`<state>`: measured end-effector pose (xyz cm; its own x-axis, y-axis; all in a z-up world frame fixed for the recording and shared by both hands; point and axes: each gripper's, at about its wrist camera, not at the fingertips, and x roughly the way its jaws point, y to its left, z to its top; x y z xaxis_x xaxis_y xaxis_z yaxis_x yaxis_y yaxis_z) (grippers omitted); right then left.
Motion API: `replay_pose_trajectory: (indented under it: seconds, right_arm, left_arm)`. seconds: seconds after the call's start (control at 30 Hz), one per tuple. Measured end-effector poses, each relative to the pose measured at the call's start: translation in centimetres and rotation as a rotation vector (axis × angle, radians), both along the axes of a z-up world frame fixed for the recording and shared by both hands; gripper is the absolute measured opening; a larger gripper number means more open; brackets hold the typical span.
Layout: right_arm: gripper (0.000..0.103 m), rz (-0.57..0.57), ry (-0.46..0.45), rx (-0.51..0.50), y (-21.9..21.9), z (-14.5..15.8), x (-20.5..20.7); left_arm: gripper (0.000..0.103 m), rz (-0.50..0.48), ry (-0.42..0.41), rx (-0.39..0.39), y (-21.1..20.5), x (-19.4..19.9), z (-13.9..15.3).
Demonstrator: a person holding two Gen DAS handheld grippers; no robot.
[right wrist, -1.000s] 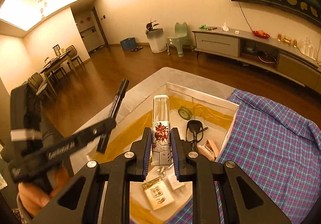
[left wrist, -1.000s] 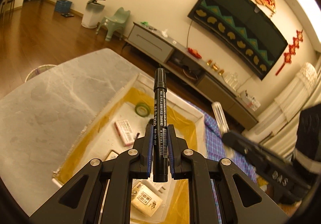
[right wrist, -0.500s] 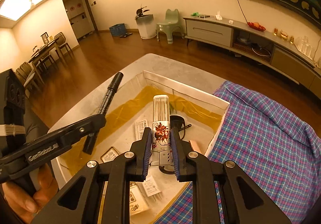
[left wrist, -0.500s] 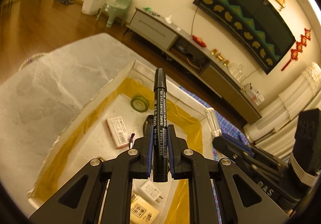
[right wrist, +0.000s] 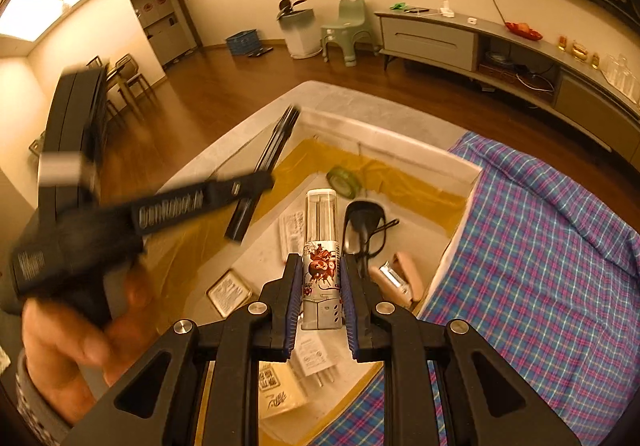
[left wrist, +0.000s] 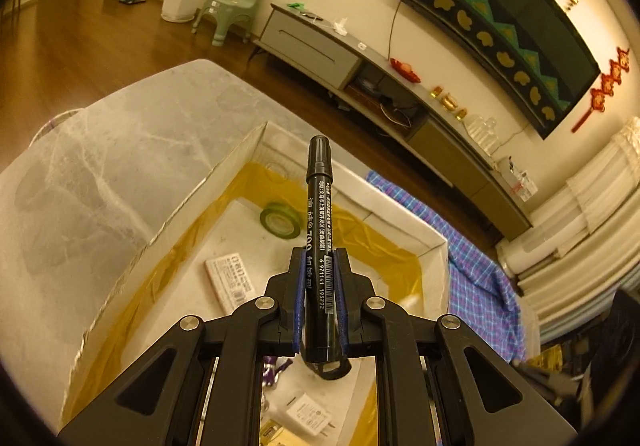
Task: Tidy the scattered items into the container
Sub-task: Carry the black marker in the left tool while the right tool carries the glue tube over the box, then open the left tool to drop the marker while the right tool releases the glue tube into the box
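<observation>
My left gripper [left wrist: 319, 300] is shut on a black marker pen [left wrist: 319, 222] that sticks up and forward over the white box [left wrist: 236, 150] lined with yellow film. From the right wrist view that same left gripper [right wrist: 256, 182] and its marker [right wrist: 266, 166] hang blurred above the box's left side. My right gripper [right wrist: 321, 302] is shut on a clear tube with a red cartoon label [right wrist: 322, 246], held over the middle of the white box [right wrist: 400, 140]. A hand [right wrist: 68, 342] grips the left tool.
In the box lie a green tape roll [left wrist: 280, 220], a white packet [left wrist: 230, 282], black glasses [right wrist: 366, 230], a pink stapler [right wrist: 398, 278], cards and a plug [right wrist: 316, 358]. A checked cloth [right wrist: 540, 258] lies to the right, the marble table [left wrist: 100, 174] to the left.
Both grippers have sunk toward the box, which looks larger now. The left gripper with the marker has slid rightward over the box's left side. Both grips are unchanged.
</observation>
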<state>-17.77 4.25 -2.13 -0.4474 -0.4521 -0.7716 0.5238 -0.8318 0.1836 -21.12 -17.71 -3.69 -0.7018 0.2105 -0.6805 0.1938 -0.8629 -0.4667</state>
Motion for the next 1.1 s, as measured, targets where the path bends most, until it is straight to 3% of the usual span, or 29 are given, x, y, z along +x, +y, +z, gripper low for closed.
replay_pose_trajectory:
  seconds: [0.17, 0.43, 0.47, 0.53, 0.63, 0.83, 0.97, 1.1]
  right_arm:
    - [0.021, 0.035, -0.010, 0.028, -0.6, -1.0, 0.9]
    - [0.020, 0.084, 0.015, 0.120, -1.3, -1.8, 1.9]
    - [0.020, 0.083, 0.009, 0.121, -1.3, -2.0, 1.7]
    - [0.022, 0.079, -0.003, 0.119, -1.1, -2.3, 1.5]
    - [0.030, 0.056, -0.011, 0.091, -0.3, -2.3, 1.7]
    - [0.035, 0.045, 0.016, 0.018, 1.2, -1.0, 4.3]
    - [0.038, 0.048, 0.012, -0.024, 2.0, -0.5, 5.9]
    - [0.042, 0.050, 0.013, -0.059, 2.4, 0.1, 7.2]
  left_arm:
    - [0.013, 0.004, -0.064, 0.051, -0.6, -2.5, -1.3]
    - [0.014, 0.005, -0.155, 0.047, -0.2, -4.6, -3.6]
    - [0.017, 0.005, -0.167, 0.044, 0.0, -4.7, -3.9]
    - [0.049, 0.017, -0.184, 0.075, -0.2, -4.6, -4.2]
    - [0.051, 0.038, -0.192, 0.142, -1.3, -4.0, -4.0]
    - [0.052, 0.070, -0.133, 0.158, -2.5, -1.3, -1.7]
    - [0.052, 0.106, -0.098, 0.115, -2.7, 0.7, -0.5]
    - [0.052, 0.112, -0.064, 0.007, -1.7, 2.2, 0.9]
